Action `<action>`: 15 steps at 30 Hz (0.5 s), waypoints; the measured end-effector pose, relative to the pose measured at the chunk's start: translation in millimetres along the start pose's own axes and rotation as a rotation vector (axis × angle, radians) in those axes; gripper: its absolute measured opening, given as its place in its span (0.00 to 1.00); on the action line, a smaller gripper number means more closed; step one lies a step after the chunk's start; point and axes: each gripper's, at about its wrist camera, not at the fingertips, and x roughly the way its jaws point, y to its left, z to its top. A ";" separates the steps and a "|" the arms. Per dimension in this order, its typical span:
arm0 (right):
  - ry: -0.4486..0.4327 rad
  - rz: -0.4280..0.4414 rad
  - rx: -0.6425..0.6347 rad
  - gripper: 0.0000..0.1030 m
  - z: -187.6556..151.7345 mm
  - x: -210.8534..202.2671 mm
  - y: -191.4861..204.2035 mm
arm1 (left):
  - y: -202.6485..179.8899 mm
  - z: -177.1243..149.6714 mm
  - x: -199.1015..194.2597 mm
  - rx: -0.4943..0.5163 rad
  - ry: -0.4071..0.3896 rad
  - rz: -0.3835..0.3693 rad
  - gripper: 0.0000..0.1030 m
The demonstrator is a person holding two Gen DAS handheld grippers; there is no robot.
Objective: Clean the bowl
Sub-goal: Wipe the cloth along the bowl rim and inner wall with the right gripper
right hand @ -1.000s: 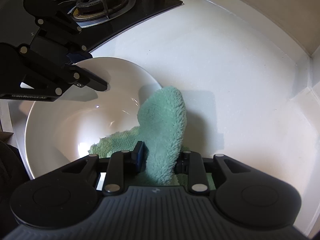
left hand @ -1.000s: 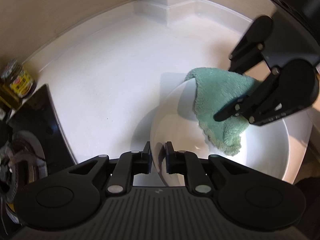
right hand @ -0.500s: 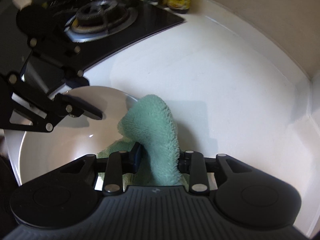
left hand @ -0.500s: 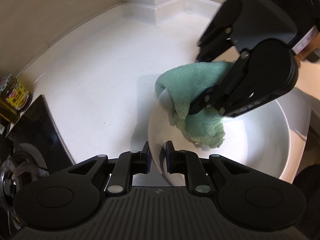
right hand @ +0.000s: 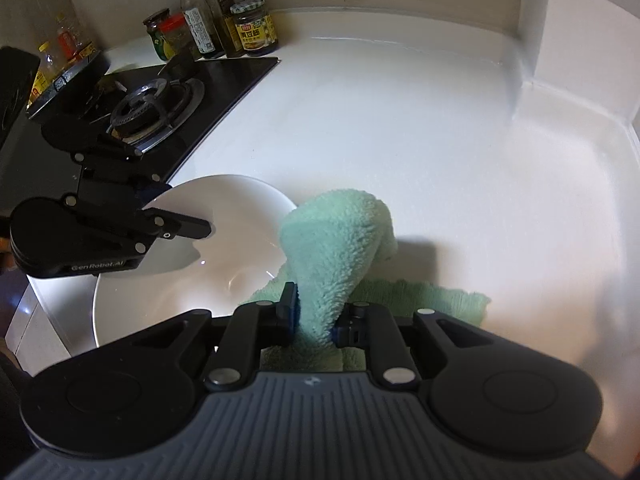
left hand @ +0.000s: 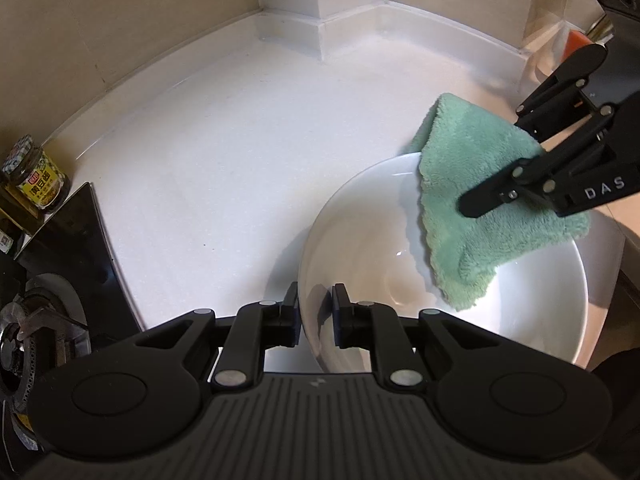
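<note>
A white bowl point(left hand: 368, 240) is held by its near rim in my left gripper point(left hand: 316, 314), whose jaws are shut on the rim. A green fluffy cloth point(left hand: 472, 184) hangs over the bowl's far right rim and dips inside. My right gripper point(left hand: 496, 160) is shut on it. In the right wrist view the cloth point(right hand: 336, 236) bulges up from between the fingers of my right gripper point(right hand: 316, 314). There the bowl point(right hand: 224, 248) lies to the left, with my left gripper point(right hand: 176, 212) clamped on its rim.
The white counter point(left hand: 220, 152) runs back to a tiled wall corner. A black gas hob point(right hand: 152, 100) sits to the left, with several sauce jars and bottles point(right hand: 224, 24) behind it. One jar point(left hand: 34, 176) stands by the hob's corner.
My right gripper has swept the cloth back from the bowl's left side to its far right rim and lifted it a little. My left gripper keeps its hold on the rim.
</note>
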 end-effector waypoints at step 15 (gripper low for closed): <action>0.127 -0.109 -0.437 0.15 31.7 21.9 30.6 | 8.8 40.9 21.4 0.235 0.078 -0.063 0.19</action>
